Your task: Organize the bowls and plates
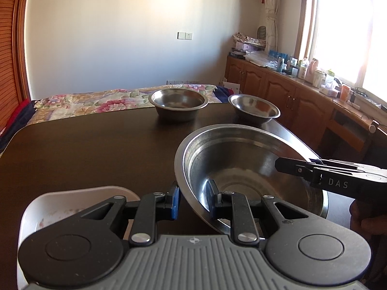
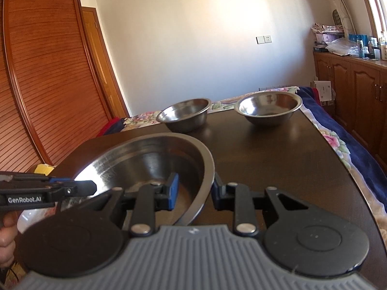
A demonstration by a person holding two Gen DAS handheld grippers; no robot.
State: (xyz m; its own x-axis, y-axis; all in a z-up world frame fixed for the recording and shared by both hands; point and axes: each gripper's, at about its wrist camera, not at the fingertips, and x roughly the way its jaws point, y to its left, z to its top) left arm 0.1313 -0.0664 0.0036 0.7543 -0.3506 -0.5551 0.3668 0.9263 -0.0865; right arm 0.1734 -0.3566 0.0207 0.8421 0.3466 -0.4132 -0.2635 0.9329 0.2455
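Left gripper (image 1: 193, 201): jaws straddle the near rim of the large steel bowl (image 1: 241, 166), one blue pad outside the wall and one inside; the gap is narrow, but whether the pads press the metal cannot be told.
Right gripper (image 2: 194, 191): jaws straddle the opposite rim of the same large bowl (image 2: 154, 162), blue pad inside, dark pad outside; again narrow, contact unclear.
Large steel bowl: tilted, at the near part of the dark bench (image 1: 84, 149), between the two grippers; in the left wrist view the right gripper comes in from the right edge over its rim.
White dish (image 1: 72, 203): just beside the large bowl, under the left gripper, near the bench's front edge.
Hand (image 2: 7, 236): grips the handle of the left gripper at the left edge of the right wrist view.
Middle steel bowl (image 1: 178, 105): upright at the far side of the bench, well apart from the large one.
Smaller steel bowl (image 1: 254, 108): upright at the far right corner, near the middle bowl, not touching it.
Bed (image 1: 96, 104): floral cover, just beyond the bench.
Wooden cabinets (image 1: 290, 96): along the window wall, top crowded with bottles and boxes.
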